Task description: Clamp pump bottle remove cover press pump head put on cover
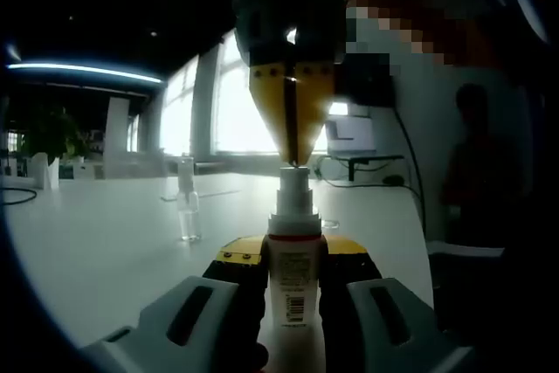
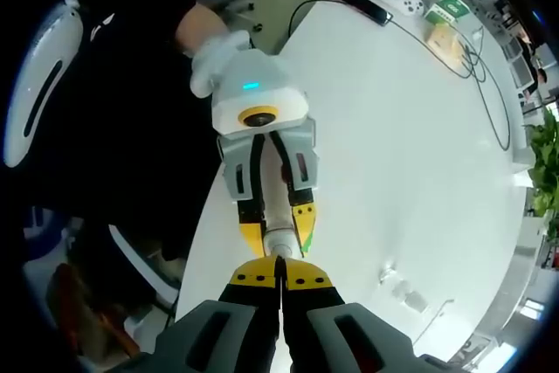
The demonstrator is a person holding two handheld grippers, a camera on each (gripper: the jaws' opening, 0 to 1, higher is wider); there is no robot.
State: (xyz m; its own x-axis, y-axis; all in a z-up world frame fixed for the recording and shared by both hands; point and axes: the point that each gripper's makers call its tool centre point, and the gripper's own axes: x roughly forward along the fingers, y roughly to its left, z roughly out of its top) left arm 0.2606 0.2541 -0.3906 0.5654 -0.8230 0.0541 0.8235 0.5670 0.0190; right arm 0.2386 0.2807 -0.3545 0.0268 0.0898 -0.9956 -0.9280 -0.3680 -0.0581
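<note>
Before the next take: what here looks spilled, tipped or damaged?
Nothing stands out. The pump bottle stands upright in the left gripper, the right gripper meets its pump head, and the table looks dry.

White pump bottle [image 1: 293,255] with a red label band and black barcode, low centre of the left gripper view. Left claw [image 1: 293,299] grey with yellow, black-edged tips; right claw [image 1: 291,115] yellow under black, top centre. Desk [image 1: 105,233] white. Clear cover [image 1: 187,207] at centre left. In the right gripper view, green plant [image 2: 543,163] at the right edge.
</note>
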